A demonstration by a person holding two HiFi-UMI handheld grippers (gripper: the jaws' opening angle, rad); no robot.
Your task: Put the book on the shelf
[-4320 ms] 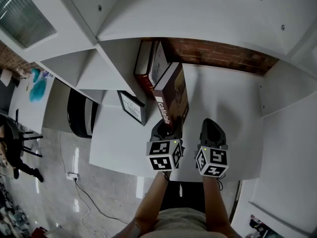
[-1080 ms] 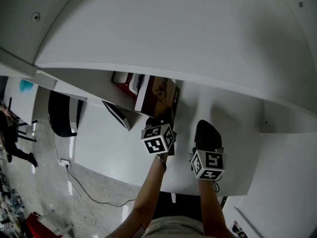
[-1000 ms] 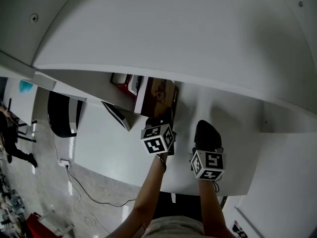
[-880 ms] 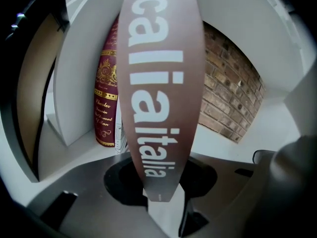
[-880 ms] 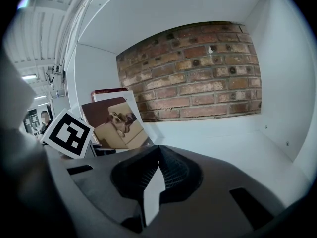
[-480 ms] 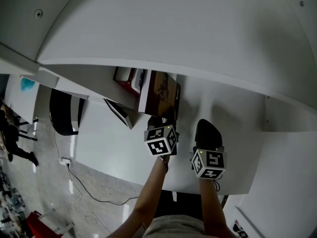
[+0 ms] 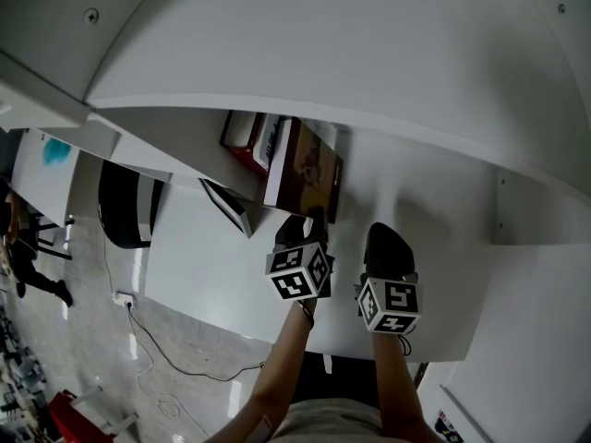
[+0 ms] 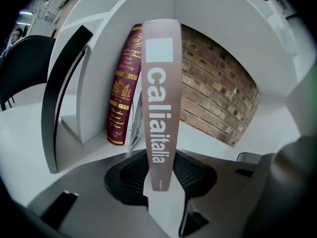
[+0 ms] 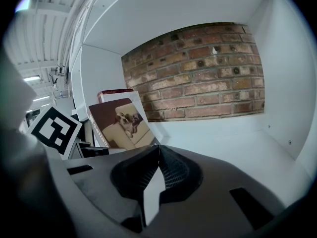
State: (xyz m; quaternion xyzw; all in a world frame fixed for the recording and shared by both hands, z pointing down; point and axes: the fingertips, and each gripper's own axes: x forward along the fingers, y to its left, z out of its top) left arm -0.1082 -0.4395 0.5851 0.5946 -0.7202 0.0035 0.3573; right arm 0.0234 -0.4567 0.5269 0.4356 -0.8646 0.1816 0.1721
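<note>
L gripper [image 8: 159, 190] pinching book [image 8: 159, 98] spine, upright btwn jaws

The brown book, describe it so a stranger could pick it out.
In the white shelf bay backed by brick, look at its left end. The brown book stands rightmost there, spine lettered in white, unlike the gold-lettered dark red book nearby.

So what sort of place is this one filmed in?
Probably an office or study room: a white shelf unit backed by a brick wall, a dark red book and a brown book in it, and a black chair on the pale floor.
</note>
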